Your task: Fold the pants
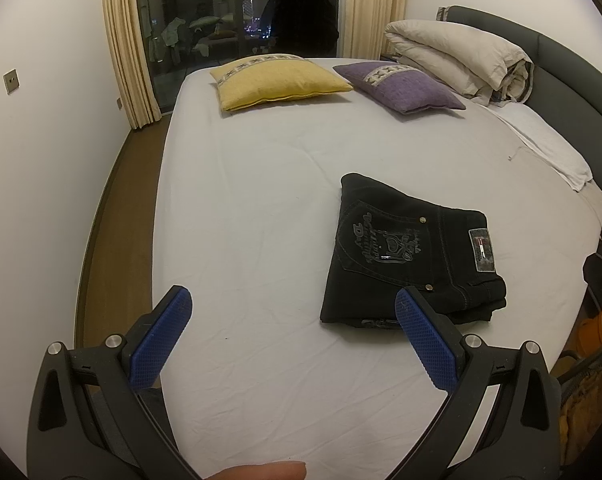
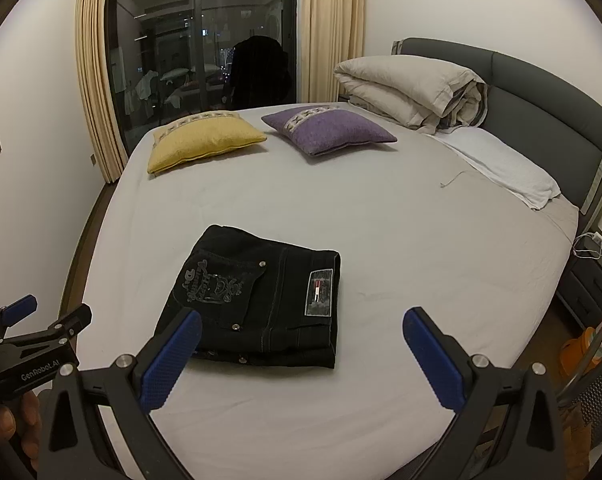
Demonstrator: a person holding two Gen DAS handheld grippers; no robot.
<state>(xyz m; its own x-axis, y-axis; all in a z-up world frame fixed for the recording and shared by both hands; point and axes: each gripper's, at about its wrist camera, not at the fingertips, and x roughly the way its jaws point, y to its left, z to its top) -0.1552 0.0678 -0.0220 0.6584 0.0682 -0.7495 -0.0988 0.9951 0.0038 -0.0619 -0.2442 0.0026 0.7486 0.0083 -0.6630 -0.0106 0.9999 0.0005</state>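
Observation:
Black pants [image 1: 409,252] lie folded into a compact rectangle on the white bed [image 1: 261,208], back pocket with grey embroidery and a waist label facing up. In the right wrist view the pants [image 2: 257,300] lie just ahead, left of centre. My left gripper [image 1: 293,300] is open and empty, held above the sheet to the left and in front of the pants. My right gripper [image 2: 301,320] is open and empty, above the near edge of the pants. The left gripper also shows at the left edge of the right wrist view [image 2: 45,316].
A yellow cushion [image 1: 277,80] and a purple cushion [image 1: 401,86] lie at the far side of the bed. A folded beige duvet [image 1: 461,56] and white pillow [image 1: 549,140] sit by the grey headboard [image 1: 573,68]. Wooden floor [image 1: 117,208] runs along the left. Nightstand with clutter at right [image 2: 589,280].

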